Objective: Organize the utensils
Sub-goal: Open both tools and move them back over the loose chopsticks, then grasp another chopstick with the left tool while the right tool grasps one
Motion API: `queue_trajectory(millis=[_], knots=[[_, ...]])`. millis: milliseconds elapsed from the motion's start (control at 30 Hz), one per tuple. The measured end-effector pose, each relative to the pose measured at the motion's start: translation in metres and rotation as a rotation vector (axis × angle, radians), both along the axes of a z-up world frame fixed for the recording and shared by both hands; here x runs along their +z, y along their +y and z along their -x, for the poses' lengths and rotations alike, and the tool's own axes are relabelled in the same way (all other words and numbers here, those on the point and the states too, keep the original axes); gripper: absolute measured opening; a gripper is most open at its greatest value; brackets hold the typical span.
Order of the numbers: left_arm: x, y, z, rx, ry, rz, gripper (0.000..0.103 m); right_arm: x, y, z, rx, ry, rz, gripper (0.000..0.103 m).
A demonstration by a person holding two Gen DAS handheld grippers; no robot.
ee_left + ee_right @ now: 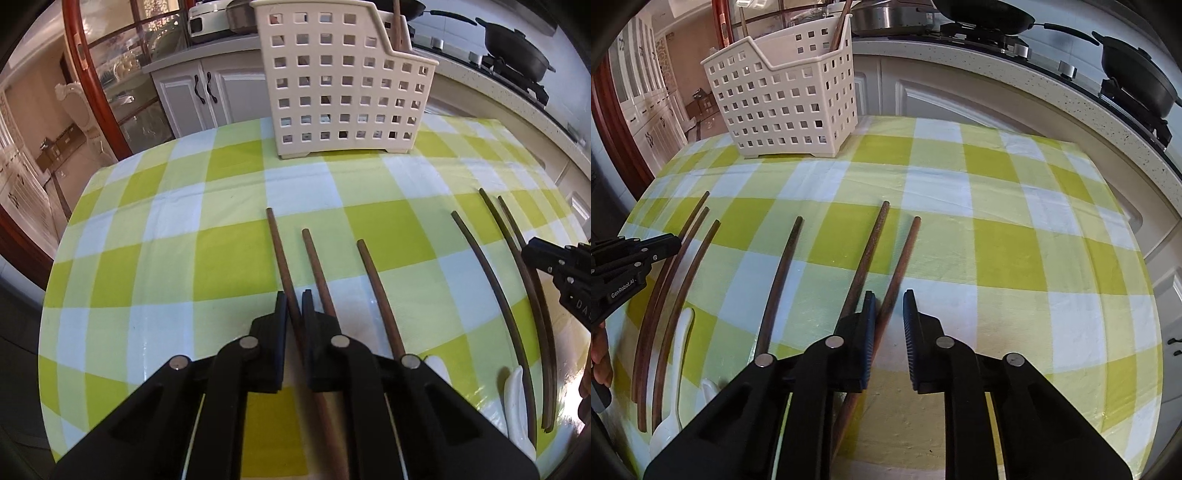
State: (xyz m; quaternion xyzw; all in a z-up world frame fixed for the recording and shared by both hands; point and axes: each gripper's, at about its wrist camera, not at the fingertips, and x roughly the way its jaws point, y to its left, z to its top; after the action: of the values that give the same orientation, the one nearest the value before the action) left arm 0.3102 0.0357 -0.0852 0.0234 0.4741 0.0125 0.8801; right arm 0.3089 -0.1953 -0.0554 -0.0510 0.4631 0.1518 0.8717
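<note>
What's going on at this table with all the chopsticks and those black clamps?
A person holds a clamp-like gripper in each hand and is tidying chopsticks into the white basket at the table's far edge. The left gripper is shut on the leftmost chopstick. The right gripper has the rightmost chopstick between its jaws, against one pad, with a gap on the other side. Four more chopsticks and a white spoon lie on the checked cloth; some chopsticks already stand in the basket.

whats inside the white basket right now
The basket holds at least one brown chopstick, its top leaning out above the rim; another thin stick rises near the far corner. The perforated walls hide the lower contents, so a count is not possible.
</note>
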Motion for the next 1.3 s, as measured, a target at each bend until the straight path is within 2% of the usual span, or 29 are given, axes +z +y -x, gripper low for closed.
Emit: queue_trajectory(millis=[100, 333, 1000, 1300], knots=[[0.001, 0.008, 0.0, 0.005, 0.005, 0.051, 0.006, 0.0, -0.001, -0.001, -0.005, 0.003, -0.006, 0.011], [0.014, 0.017, 0.012, 0.002, -0.031, 0.095, 0.006, 0.007, -0.005, 0.0, -0.018, -0.002, -0.033, 0.007], [0.111, 0.042, 0.065, 0.001, -0.256, 0.193, 0.006, 0.118, -0.027, 0.047, 0.042, -0.192, -0.134, 0.007], [0.135, 0.044, 0.086, 0.005, -0.31, 0.193, 0.006, 0.134, -0.036, 0.06, 0.026, -0.24, -0.156, 0.007]])
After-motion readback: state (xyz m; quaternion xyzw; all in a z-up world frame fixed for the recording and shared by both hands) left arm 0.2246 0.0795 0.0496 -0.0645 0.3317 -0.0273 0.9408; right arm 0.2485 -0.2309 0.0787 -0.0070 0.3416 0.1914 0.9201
